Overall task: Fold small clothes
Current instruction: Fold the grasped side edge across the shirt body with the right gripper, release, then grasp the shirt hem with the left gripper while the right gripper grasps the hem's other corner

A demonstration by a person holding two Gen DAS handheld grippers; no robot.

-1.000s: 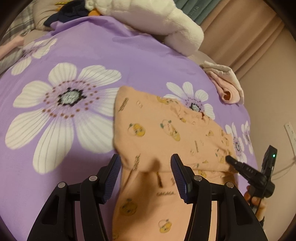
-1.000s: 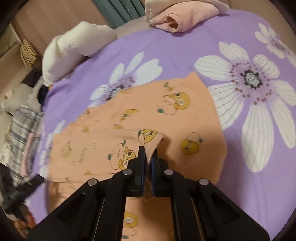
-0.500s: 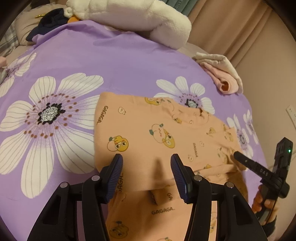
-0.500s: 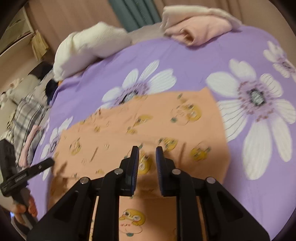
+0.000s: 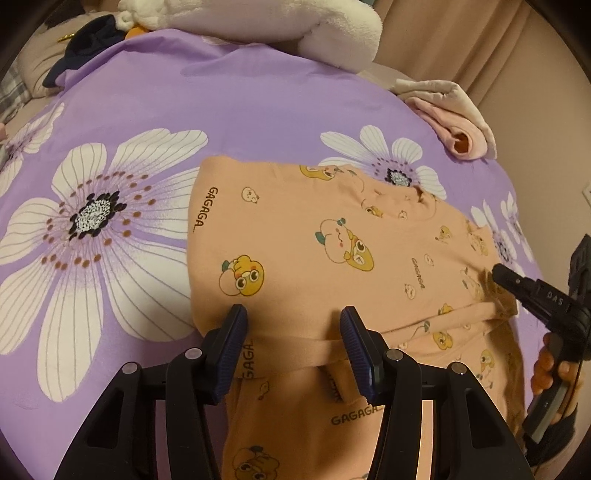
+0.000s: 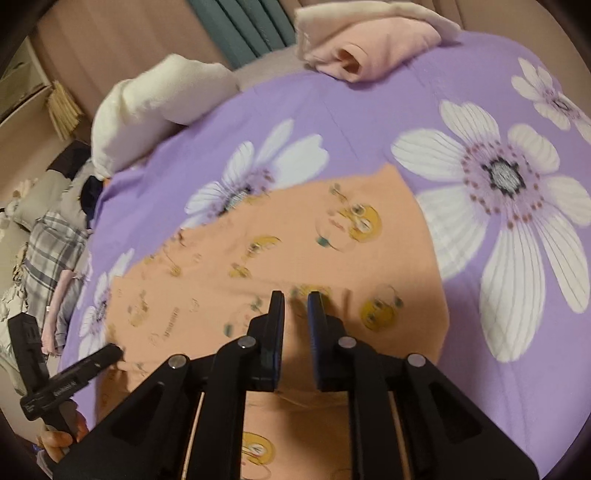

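The left gripper (image 5: 293, 325) is held half open above the orange printed garment (image 5: 332, 251), with only a folded edge of the cloth seen between its jaws and no grip visible. The right gripper (image 6: 295, 306) is kept narrow, a small gap being left between its jaws, and nothing is pinched in it. The garment is spread flat on the purple flowered bedcover (image 5: 240, 110). A folded pink garment (image 6: 369, 48) is placed near the far edge of the bedcover, and a white plush blanket (image 5: 277, 26) is seen beside it.
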